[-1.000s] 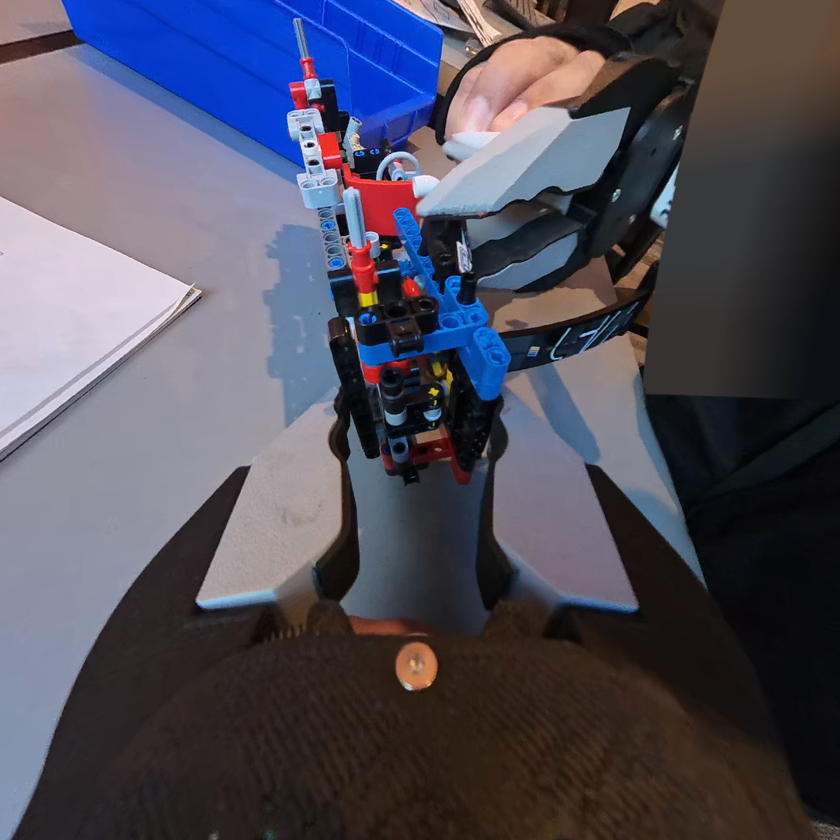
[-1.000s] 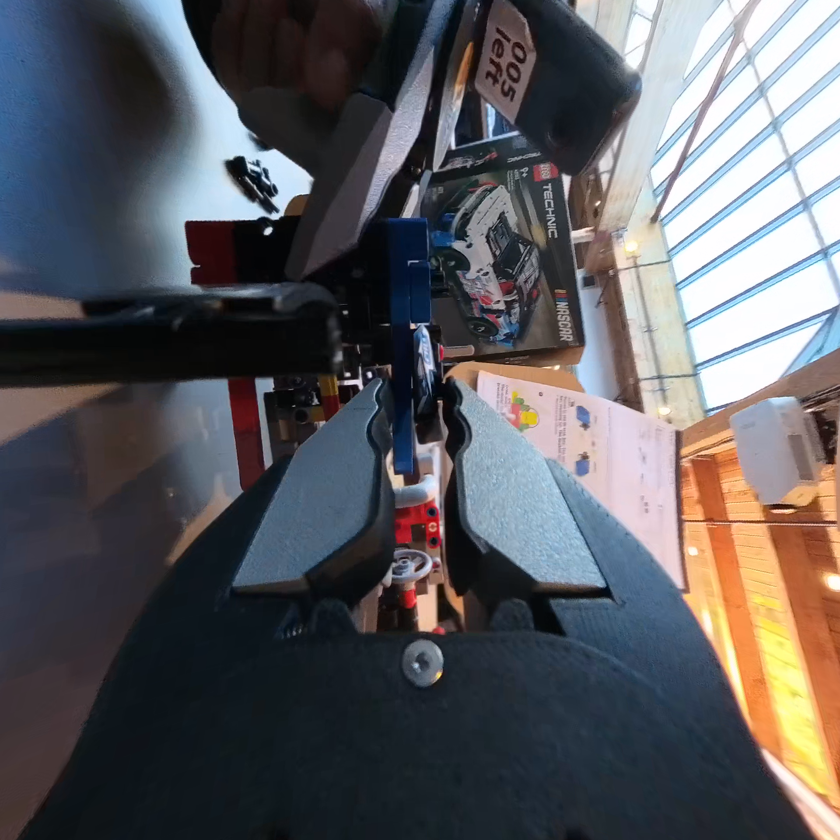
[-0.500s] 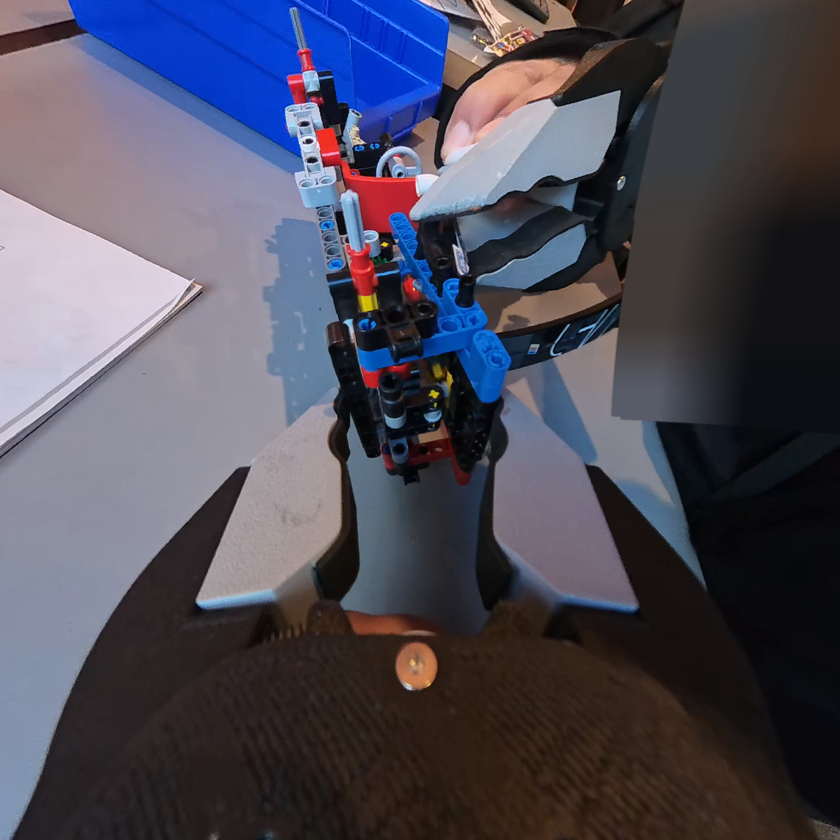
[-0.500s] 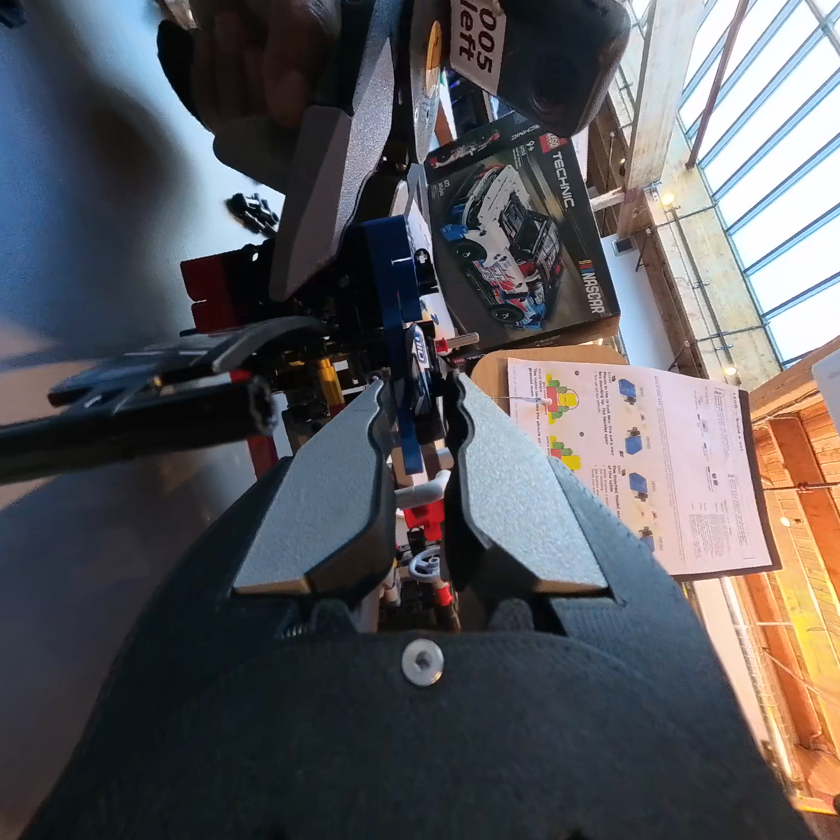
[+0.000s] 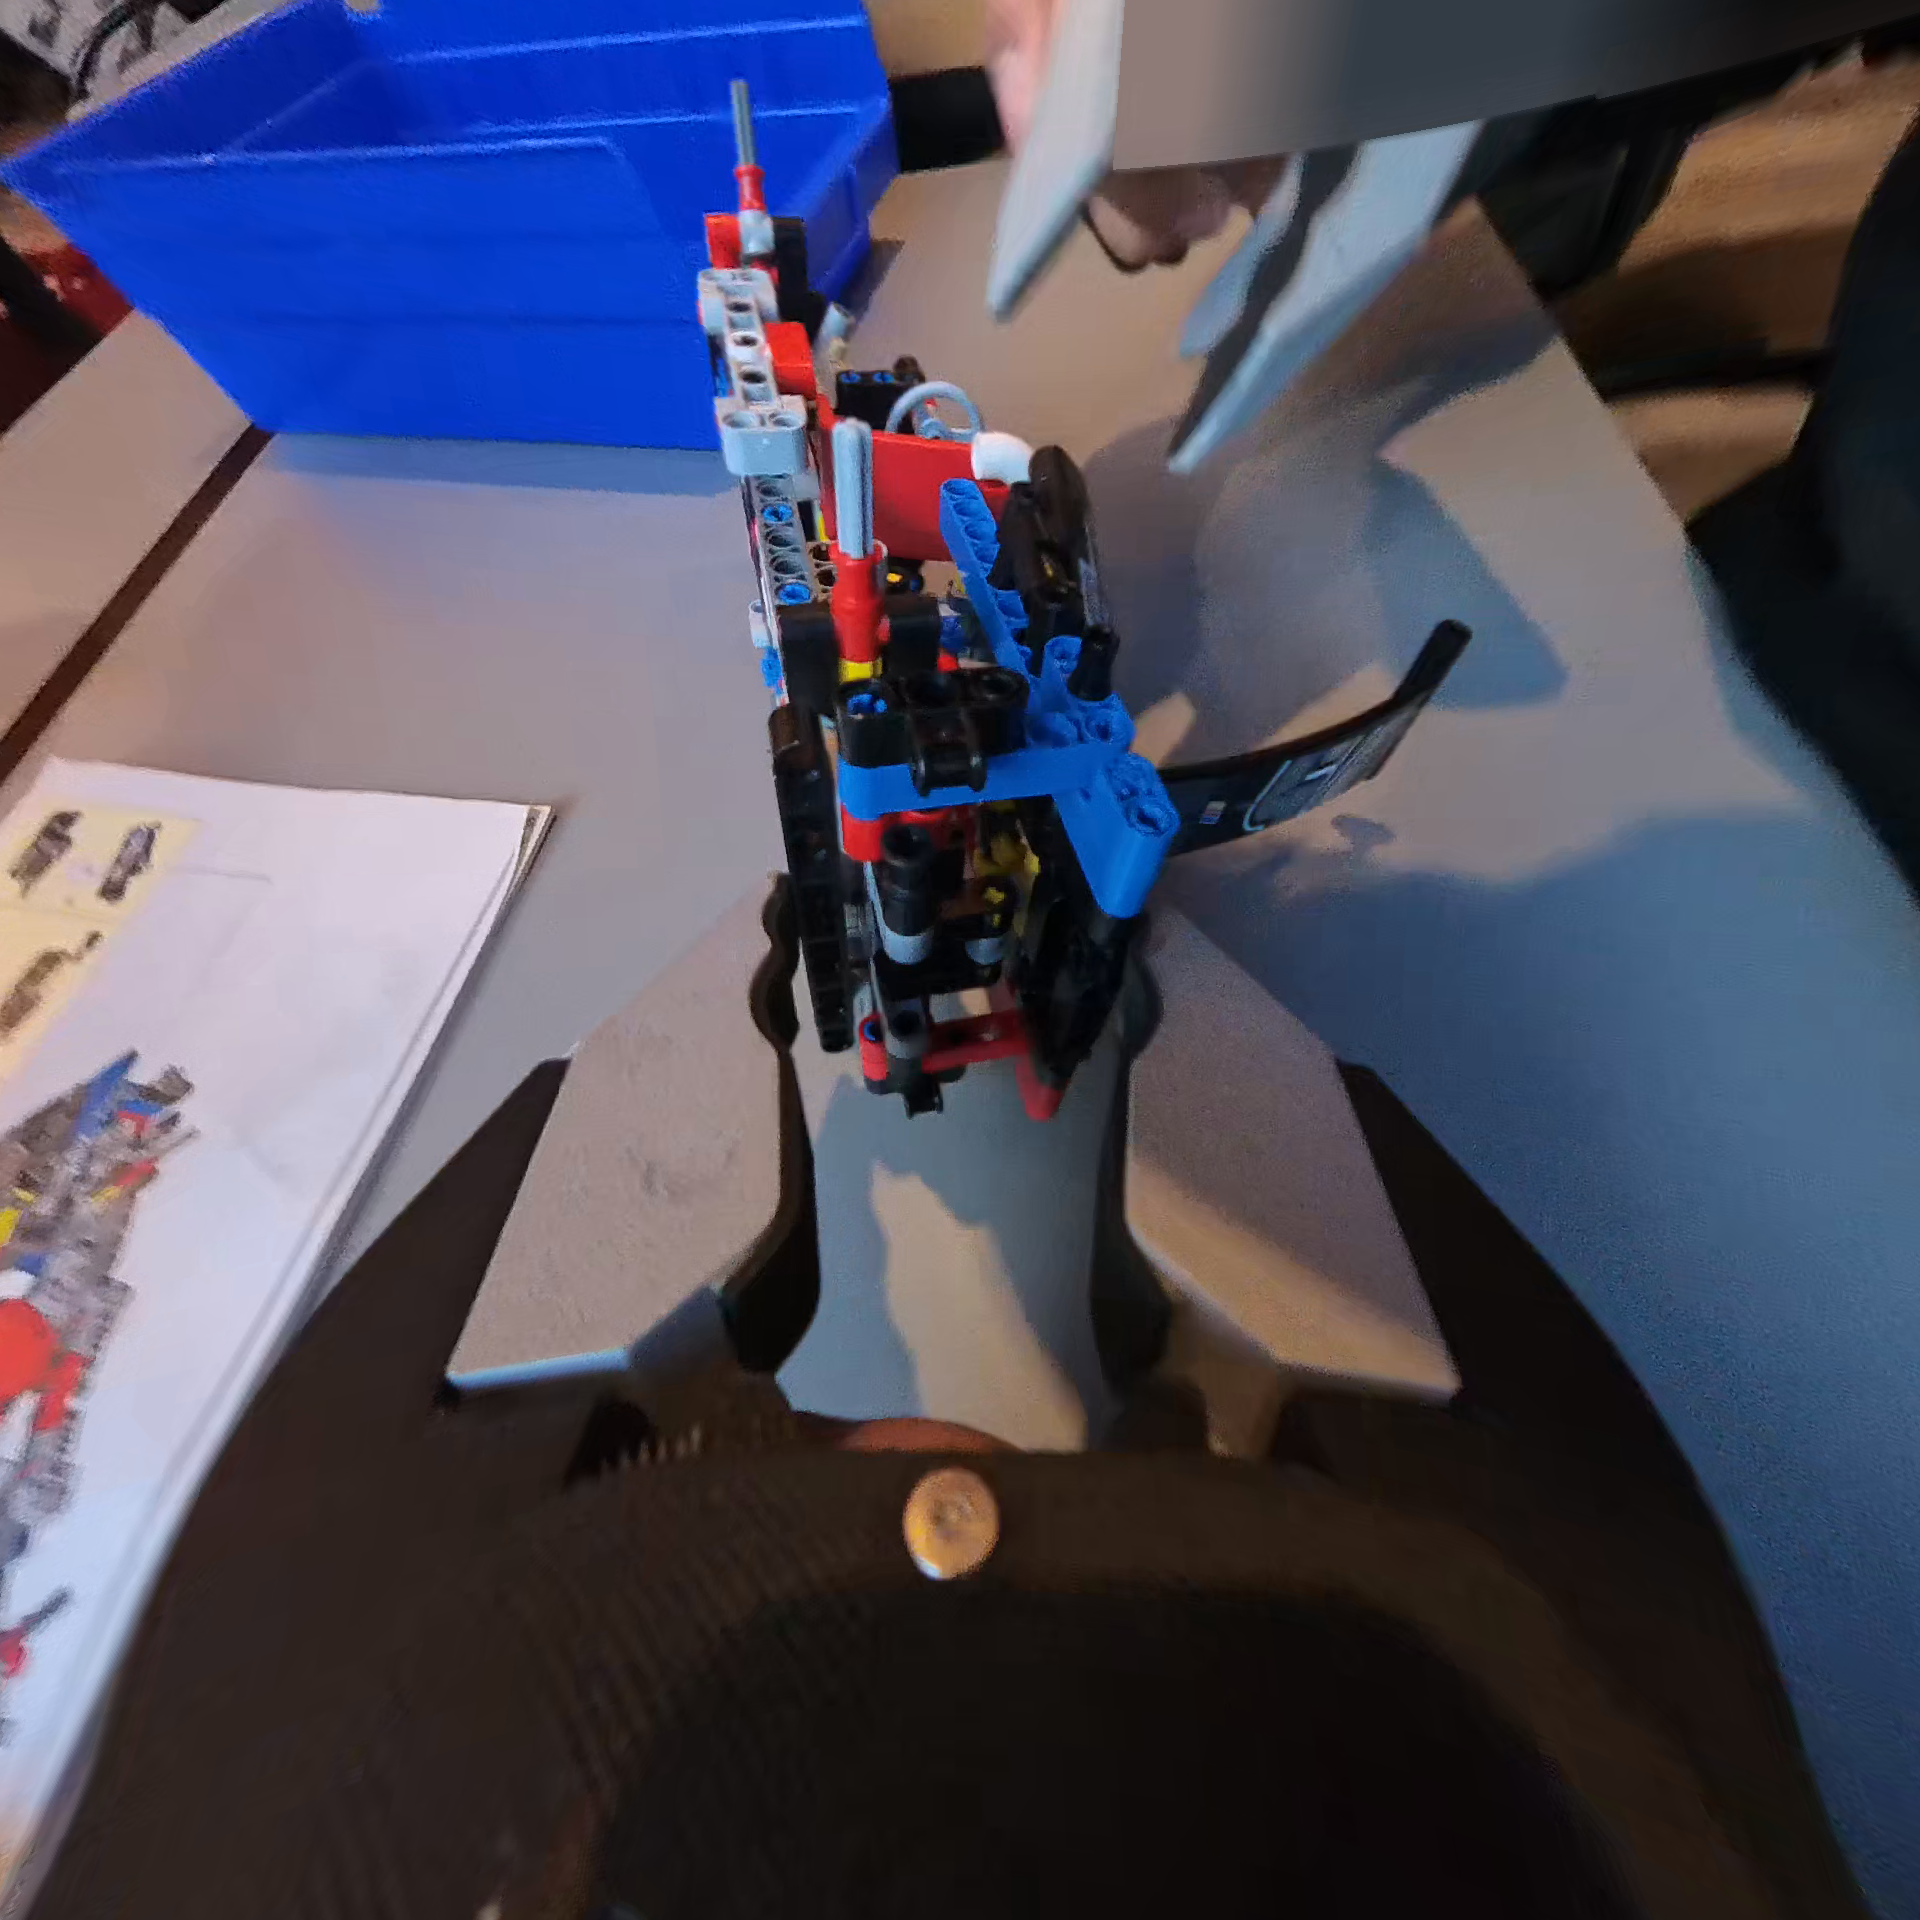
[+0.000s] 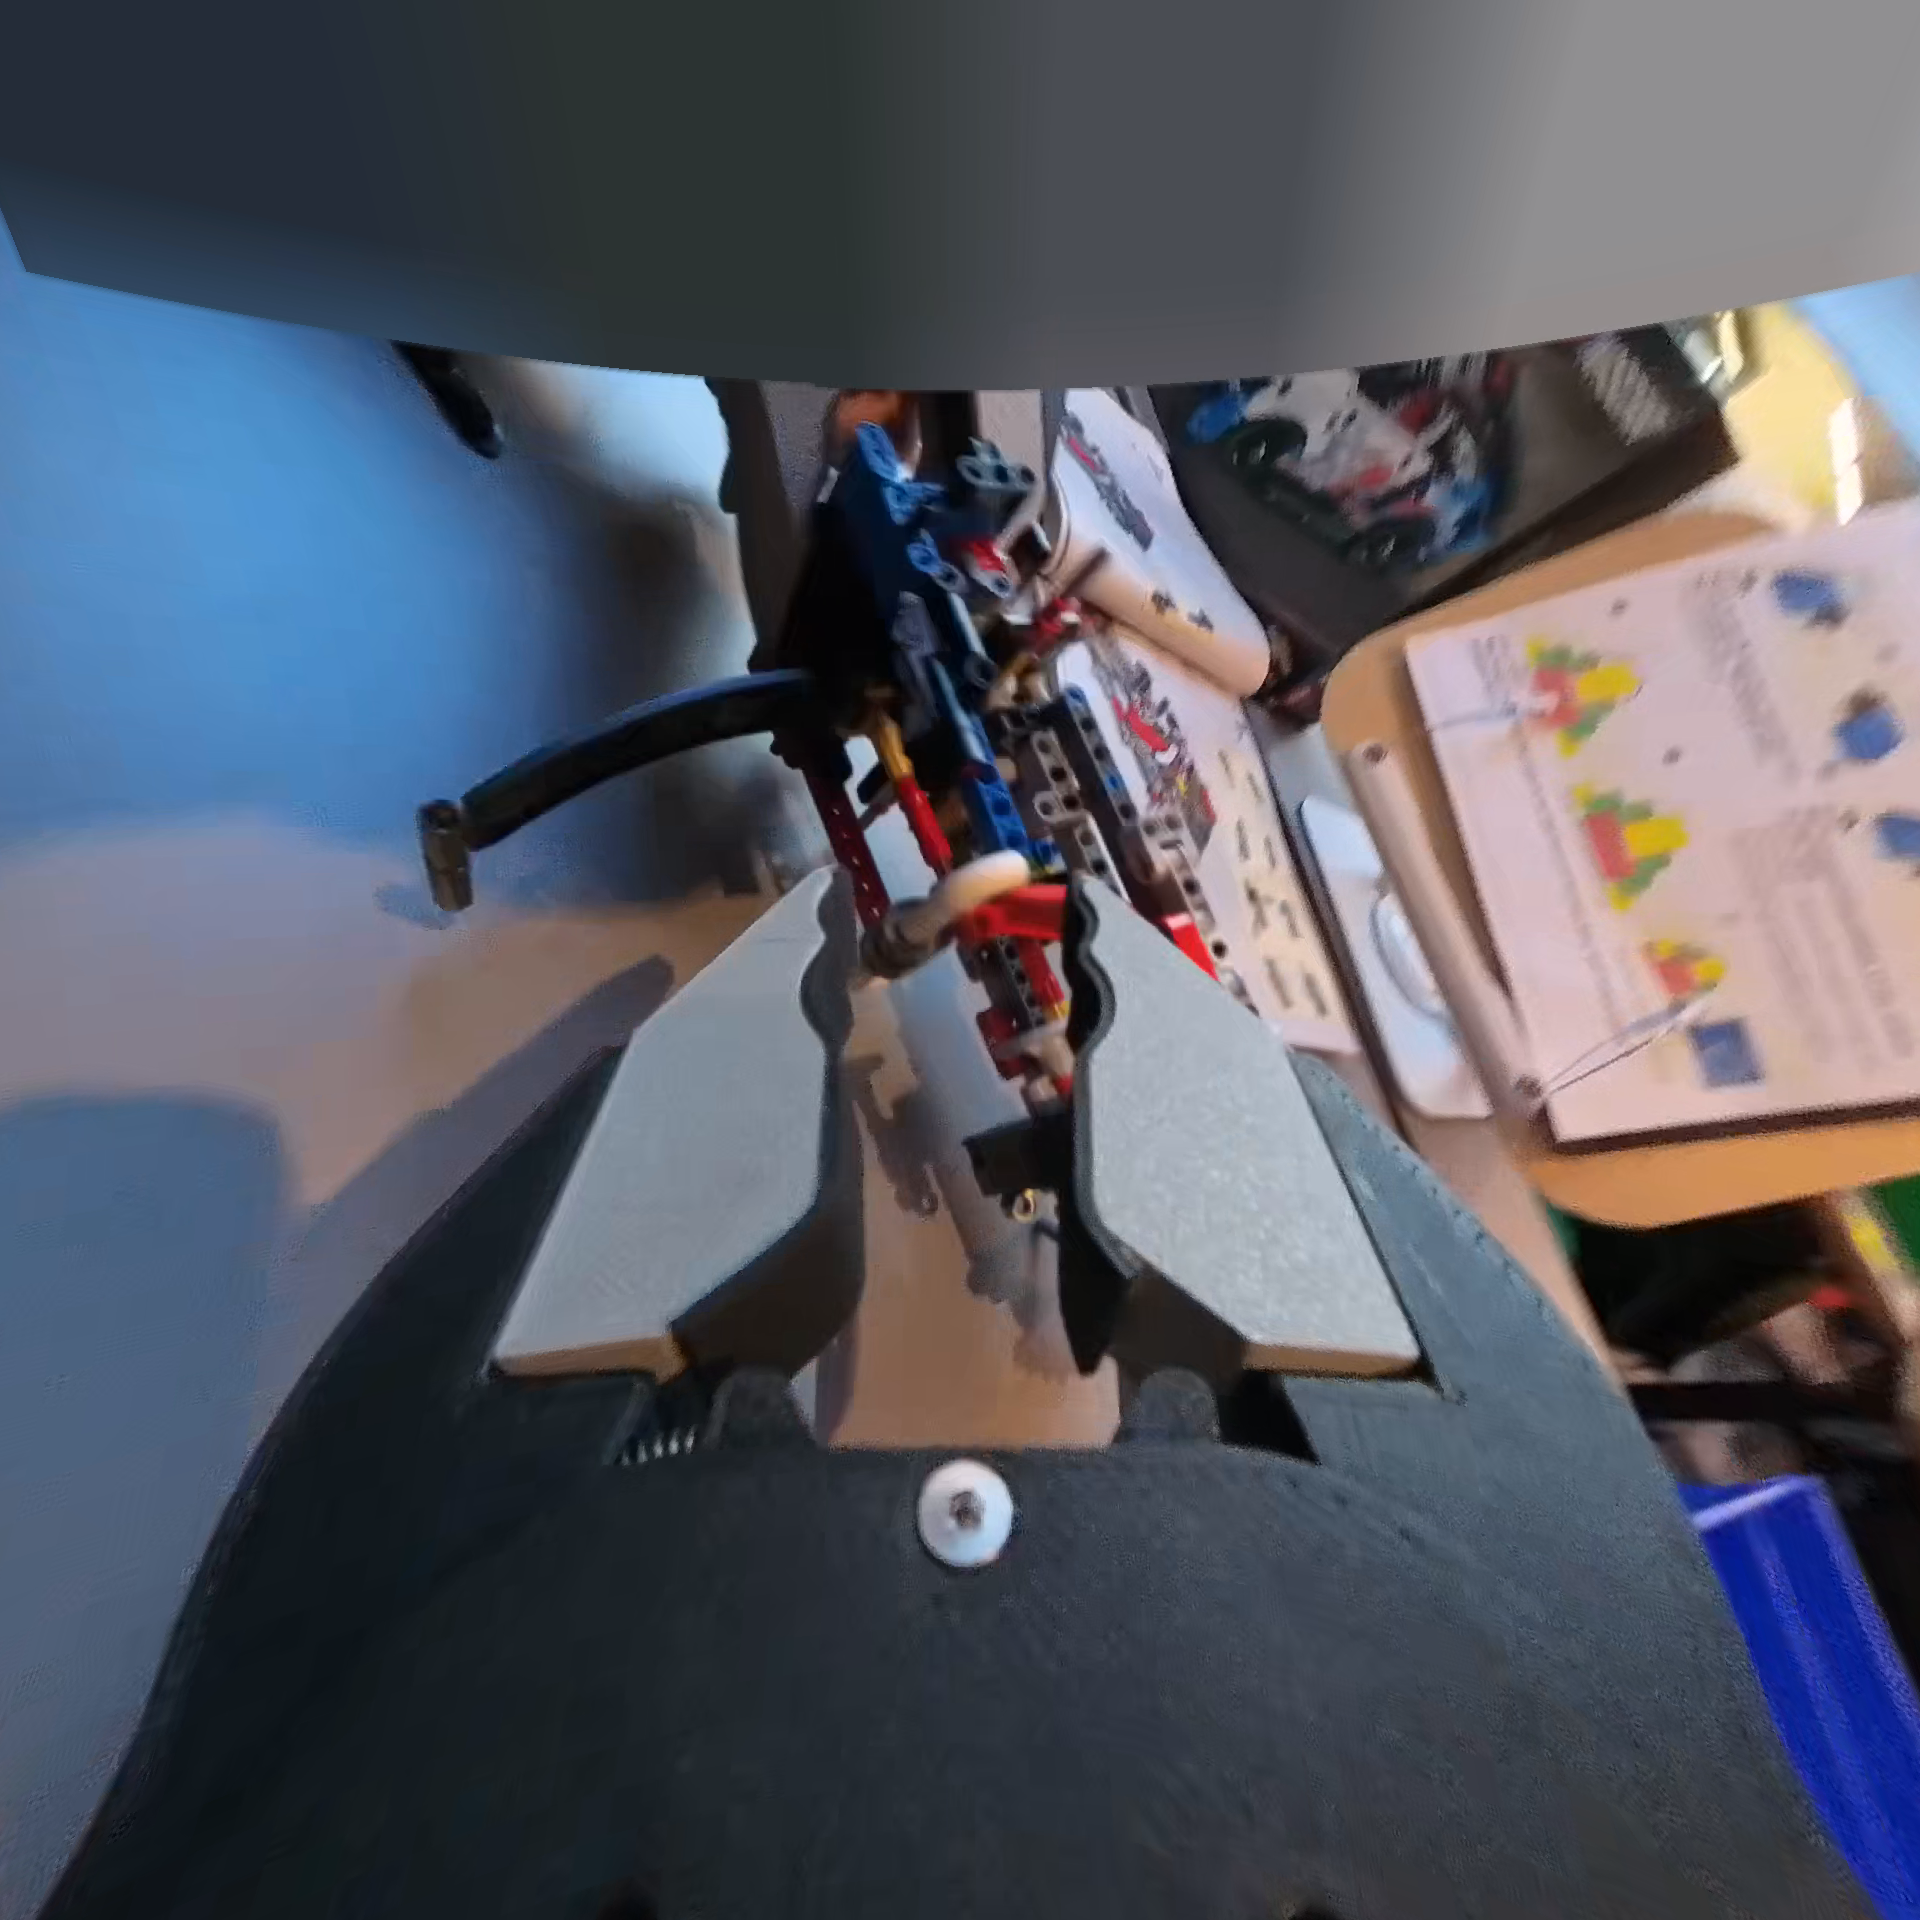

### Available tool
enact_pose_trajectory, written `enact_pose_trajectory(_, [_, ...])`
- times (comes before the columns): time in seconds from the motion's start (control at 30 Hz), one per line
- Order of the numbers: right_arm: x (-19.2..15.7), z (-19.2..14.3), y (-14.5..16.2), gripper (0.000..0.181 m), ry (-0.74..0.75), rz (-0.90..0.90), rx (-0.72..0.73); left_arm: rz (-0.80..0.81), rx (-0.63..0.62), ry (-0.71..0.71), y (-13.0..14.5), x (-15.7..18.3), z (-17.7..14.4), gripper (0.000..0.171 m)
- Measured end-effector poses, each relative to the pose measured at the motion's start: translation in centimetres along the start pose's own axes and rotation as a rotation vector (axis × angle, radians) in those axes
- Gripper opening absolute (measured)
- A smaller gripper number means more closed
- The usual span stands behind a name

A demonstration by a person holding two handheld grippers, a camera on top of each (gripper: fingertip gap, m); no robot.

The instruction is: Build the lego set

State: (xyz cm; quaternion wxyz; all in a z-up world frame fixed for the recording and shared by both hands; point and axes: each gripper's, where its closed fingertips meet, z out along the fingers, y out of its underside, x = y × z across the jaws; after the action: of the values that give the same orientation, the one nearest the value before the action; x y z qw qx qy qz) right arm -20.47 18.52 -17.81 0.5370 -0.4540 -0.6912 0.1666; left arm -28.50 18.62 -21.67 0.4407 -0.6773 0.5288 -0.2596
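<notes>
The Lego Technic model (image 5: 914, 675), a long frame of black, blue and red beams, stands on edge over the grey table (image 5: 468, 644). My left gripper (image 5: 961, 977) is shut on its near end, with the grey fingers (image 5: 665, 1164) on both sides. A black curved strip (image 5: 1320, 769) sticks out from its right side. My right gripper (image 5: 1091, 384) shows blurred at the top, open, above and right of the model's far end. In the right wrist view that gripper (image 6: 951, 914) is open, with the model (image 6: 956, 707) running away from between its fingers. The strip (image 6: 623, 748) curves out to the left.
A blue bin (image 5: 468, 229) stands behind the model. An open instruction booklet (image 5: 208, 987) lies at the left. The right wrist view shows the set's box (image 6: 1455, 468), a printed sheet on a board (image 6: 1683, 810) and the bin's corner (image 6: 1818, 1662). Across from one pair of fingers to the other is roughly 10 cm.
My right gripper has let go of the model's blue beam, opened wide and swung away to the model's far end. My left gripper keeps its hold; the model has turned a little.
</notes>
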Motion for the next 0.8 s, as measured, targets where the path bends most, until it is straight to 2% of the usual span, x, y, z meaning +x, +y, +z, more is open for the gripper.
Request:
enact_pose_trajectory(0.07, [0.0,-0.2,-0.4,0.037,-0.079,0.102,0.046,0.087,-0.027,0.001,0.3,-0.2,0.0,0.059])
enact_pose_trajectory(0.13, [0.4,0.1,-1.3,0.037,-0.110,0.145,0.094,0.100,-0.077,-0.002,0.8,-0.3,0.1,0.062])
enact_pose_trajectory(0.2, [0.3,0.6,-1.8,0.029,-0.138,0.114,0.118,0.066,-0.053,0.001,0.3,0.1,-0.1,0.073])
enact_pose_trajectory(0.27, [0.3,1.4,-1.5,0.030,-0.153,0.057,0.096,0.006,-0.006,-0.013,-0.6,0.5,-1.1,0.078])
enact_pose_trajectory(0.33, [-0.4,1.9,-0.9,0.028,-0.214,-0.001,0.069,-0.051,0.034,-0.087,-1.6,0.7,-3.2,0.075])
enact_pose_trajectory(0.37, [-0.8,2.0,-0.7,0.026,-0.233,-0.029,0.061,-0.069,0.036,-0.154,-2.0,0.6,-4.4,0.069])
enact_pose_trajectory(0.43, [-0.9,2.2,-0.5,0.025,-0.237,-0.081,0.068,-0.080,0.075,-0.277,-4.2,1.1,-6.2,0.028])
enact_pose_trajectory(0.47, [-0.9,2.3,-0.4,0.026,-0.241,-0.101,0.073,-0.093,0.093,-0.319,-5.6,1.6,-6.4,0.015])
enact_pose_trajectory(0.5, [-0.8,2.4,-0.4,0.026,-0.242,-0.110,0.081,-0.113,0.070,-0.342,-6.5,2.0,-5.8,0.009])
enact_pose_trajectory(0.6, [-0.9,3.0,-0.6,0.023,-0.287,-0.103,0.098,-0.104,-0.153,-0.398,-6.5,2.2,-2.7,0.014])
enact_pose_trajectory(0.73, [-0.7,3.1,-0.5,0.020,-0.304,-0.128,0.080,-0.029,-0.309,-0.374,-6.6,2.4,0.6,0.017])
enact_pose_trajectory(0.8, [-0.1,2.1,-0.5,0.021,-0.299,-0.061,0.094,-0.008,-0.360,-0.383,-6.3,2.3,1.0,0.019])
